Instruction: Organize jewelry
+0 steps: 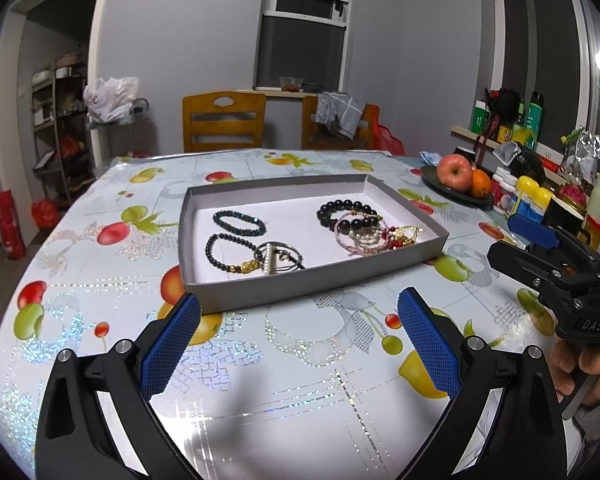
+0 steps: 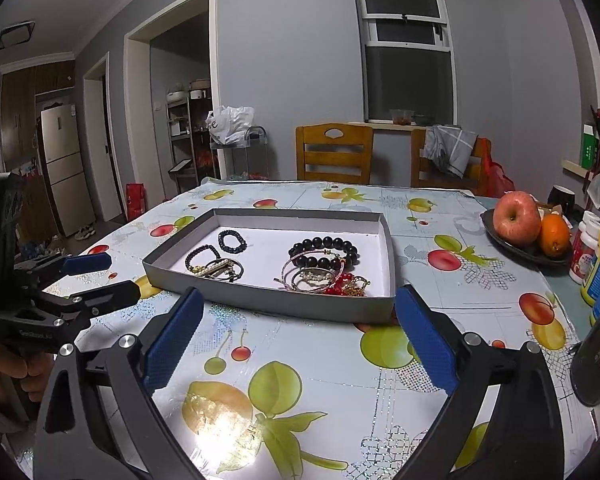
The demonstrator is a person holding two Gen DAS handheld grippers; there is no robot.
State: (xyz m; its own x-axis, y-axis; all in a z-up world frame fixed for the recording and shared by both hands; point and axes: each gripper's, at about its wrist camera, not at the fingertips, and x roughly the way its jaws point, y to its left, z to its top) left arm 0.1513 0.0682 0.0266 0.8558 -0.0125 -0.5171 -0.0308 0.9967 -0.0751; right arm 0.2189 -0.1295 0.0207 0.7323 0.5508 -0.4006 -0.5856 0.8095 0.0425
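Grey walls, dark window (image 2: 407,40), two wooden chairs (image 2: 334,152).

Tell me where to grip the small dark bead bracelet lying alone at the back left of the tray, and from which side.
Take the small dark bead bracelet across its near arc, coming straight down from above. It lies flat on the tray floor, apart from the other pieces, so one finger can drop inside the loop and one outside. The left hand-held gripper, open, is probably the closer one.

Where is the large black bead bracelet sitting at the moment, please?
In both wrist views the large black bead bracelet lies in the right half of the grey tray, at the far edge of the tangled pile of bangles.
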